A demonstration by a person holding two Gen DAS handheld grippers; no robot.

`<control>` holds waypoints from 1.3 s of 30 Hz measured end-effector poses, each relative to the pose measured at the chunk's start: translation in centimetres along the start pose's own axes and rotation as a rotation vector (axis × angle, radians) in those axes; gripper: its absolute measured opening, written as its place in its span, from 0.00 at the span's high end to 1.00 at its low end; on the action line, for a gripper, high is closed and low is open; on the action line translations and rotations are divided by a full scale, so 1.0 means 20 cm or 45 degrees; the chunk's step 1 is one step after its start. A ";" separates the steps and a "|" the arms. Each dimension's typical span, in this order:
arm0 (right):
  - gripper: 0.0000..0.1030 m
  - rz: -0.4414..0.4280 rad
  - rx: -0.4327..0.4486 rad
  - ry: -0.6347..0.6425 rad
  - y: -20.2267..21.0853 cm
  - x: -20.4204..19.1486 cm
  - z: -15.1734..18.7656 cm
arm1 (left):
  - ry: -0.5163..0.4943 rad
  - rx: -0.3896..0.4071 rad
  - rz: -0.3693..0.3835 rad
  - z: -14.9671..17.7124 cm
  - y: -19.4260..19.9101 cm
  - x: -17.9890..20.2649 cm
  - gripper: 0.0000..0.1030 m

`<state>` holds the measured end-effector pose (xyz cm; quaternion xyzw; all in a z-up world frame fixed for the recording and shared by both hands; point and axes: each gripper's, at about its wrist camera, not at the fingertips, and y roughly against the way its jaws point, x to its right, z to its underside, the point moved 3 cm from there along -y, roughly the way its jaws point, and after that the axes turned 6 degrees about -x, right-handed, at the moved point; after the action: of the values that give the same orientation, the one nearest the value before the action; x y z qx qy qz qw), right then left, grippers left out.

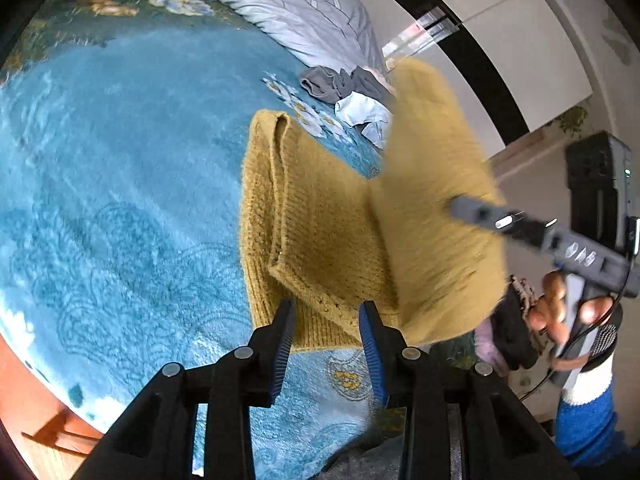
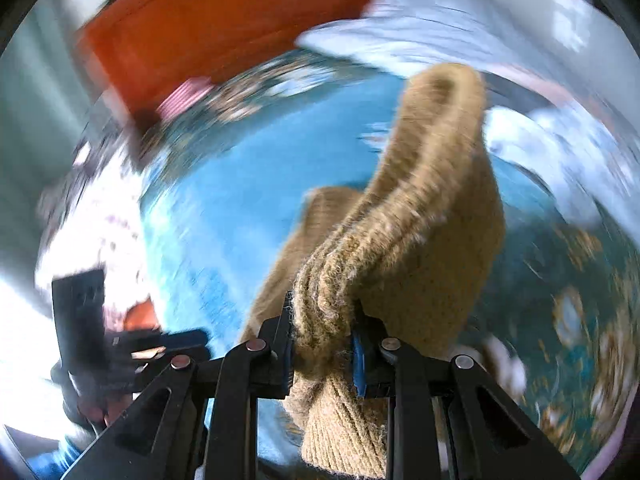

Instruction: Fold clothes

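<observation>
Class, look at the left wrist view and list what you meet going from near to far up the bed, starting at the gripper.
Left gripper → yellow sweater → grey and pale-blue clothes pile → folded lilac quilt.

Bright daylight, left wrist view mostly sharp with motion blur on the lifted sweater flap (image 1: 436, 200), right wrist view heavily motion-smeared and blown out white at left, fisheye bending and dark corners in both.
</observation>
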<state>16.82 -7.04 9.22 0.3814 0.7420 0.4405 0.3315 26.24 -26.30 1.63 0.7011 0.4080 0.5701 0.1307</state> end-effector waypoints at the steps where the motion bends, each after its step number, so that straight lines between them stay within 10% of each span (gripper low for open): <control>1: 0.77 0.018 -0.058 0.033 -0.08 -0.05 -0.01 | 0.016 0.000 0.007 0.00 -0.01 -0.01 0.62; 12: 0.68 0.029 -0.352 0.130 -0.47 -0.26 0.00 | 0.160 0.007 0.128 -0.02 -0.05 -0.10 0.56; 24: 0.47 -0.241 -0.135 -0.150 -0.23 0.09 0.04 | 0.325 -0.035 0.299 -0.07 -0.26 -0.16 0.41; 31: 0.47 -0.252 -0.105 -0.380 -0.20 0.43 0.29 | 0.288 -0.015 0.112 -0.10 -0.32 -0.10 0.41; 34: 0.47 -0.317 -0.093 -0.494 -0.20 0.54 0.40 | 0.164 -0.033 -0.108 -0.12 -0.35 0.01 0.45; 39: 0.47 -0.396 -0.078 -0.607 -0.22 0.66 0.53 | -0.041 -0.020 -0.331 -0.14 -0.39 0.17 0.75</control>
<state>18.00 7.05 -1.01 0.3455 0.6791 0.3046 0.5716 20.48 -19.65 -0.21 0.6502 0.4887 0.5403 0.2154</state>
